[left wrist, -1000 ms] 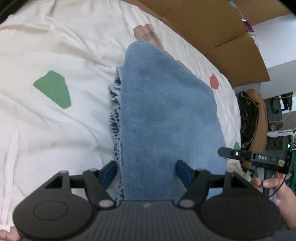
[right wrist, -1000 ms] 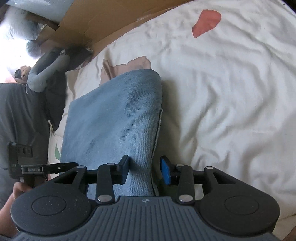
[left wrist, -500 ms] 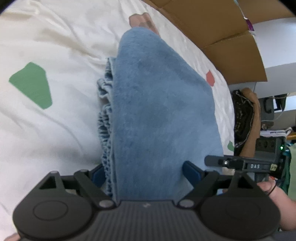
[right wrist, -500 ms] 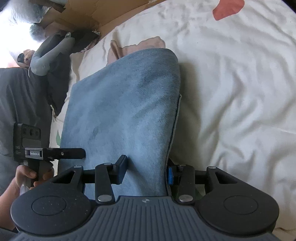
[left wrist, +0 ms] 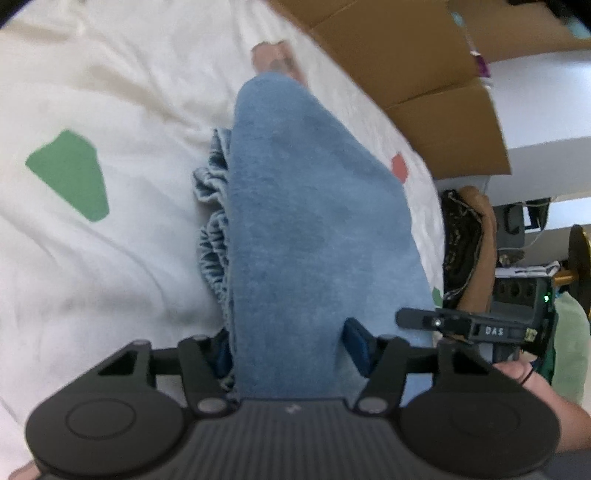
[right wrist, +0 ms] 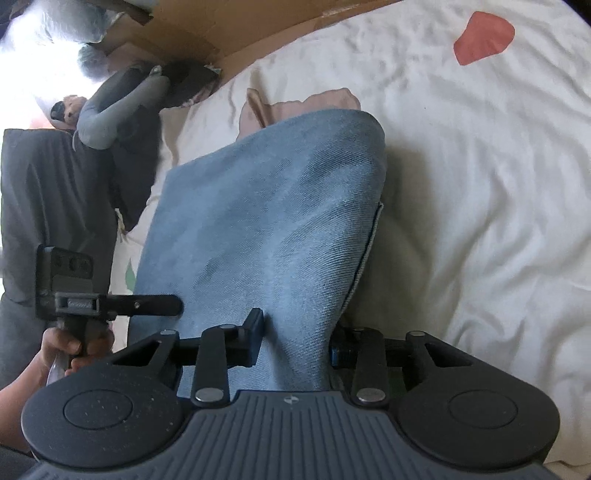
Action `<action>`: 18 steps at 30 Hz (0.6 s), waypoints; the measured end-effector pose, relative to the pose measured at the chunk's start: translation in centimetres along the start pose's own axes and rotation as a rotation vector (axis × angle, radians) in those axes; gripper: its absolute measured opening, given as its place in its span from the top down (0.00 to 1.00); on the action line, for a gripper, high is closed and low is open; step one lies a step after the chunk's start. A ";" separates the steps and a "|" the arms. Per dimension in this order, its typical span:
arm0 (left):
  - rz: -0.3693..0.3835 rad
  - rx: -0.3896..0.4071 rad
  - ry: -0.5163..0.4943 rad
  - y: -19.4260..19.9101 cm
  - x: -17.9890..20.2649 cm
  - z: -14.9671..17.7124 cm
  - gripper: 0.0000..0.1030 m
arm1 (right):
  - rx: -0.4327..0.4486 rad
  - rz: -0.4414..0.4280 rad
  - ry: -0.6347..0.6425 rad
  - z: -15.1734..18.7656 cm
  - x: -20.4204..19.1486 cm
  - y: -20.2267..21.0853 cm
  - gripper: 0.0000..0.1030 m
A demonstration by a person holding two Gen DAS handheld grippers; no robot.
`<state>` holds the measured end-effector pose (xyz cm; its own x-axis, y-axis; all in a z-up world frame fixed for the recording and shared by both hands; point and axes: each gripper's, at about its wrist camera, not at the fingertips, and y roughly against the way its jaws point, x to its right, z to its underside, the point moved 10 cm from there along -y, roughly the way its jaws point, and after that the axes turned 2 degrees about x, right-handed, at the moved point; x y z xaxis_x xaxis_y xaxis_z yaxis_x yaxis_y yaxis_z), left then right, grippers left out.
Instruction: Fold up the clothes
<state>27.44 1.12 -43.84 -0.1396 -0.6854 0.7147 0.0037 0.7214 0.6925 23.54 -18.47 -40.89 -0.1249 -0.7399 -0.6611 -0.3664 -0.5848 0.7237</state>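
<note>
A folded blue denim garment [left wrist: 314, 221] [right wrist: 266, 221] lies on a white bed sheet [left wrist: 110, 277] [right wrist: 480, 184] with coloured patches. Its gathered waistband [left wrist: 210, 240] shows along the left side. My left gripper [left wrist: 288, 343] is at the near left edge. Its jaws are closing on a raised ridge of the denim, and the blue pads [left wrist: 356, 347] touch the cloth. My right gripper [right wrist: 295, 339] is at the near right edge with its jaws closing too. The fabric narrows between its fingers [right wrist: 255, 332], and the cloth hides the right pad. Each gripper appears in the other's view, held by a hand [left wrist: 535, 376] [right wrist: 62, 343].
Brown cardboard [left wrist: 406, 55] [right wrist: 221, 29] stands along the far side of the bed. A pile of dark and brown clothes [left wrist: 465, 240] lies past the bed's right edge. A grey soft toy [right wrist: 110, 107] and dark cushions [right wrist: 44, 203] sit at the left.
Both pairs of jaws spread a little wider around the denim edge half a second ago and have now narrowed onto it. The garment and both hands have stayed nearly in place.
</note>
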 end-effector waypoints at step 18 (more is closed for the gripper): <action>0.115 -0.115 0.016 -1.2 -0.8 -1.2 0.40 | -0.006 -0.061 -0.041 -0.5 0.7 -1.6 0.66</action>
<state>28.71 0.64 -45.12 -0.1164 -0.6012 0.7906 0.1321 0.7795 0.6123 24.47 -18.21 -42.38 -0.1403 -0.6889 -0.7111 -0.3693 -0.6300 0.6831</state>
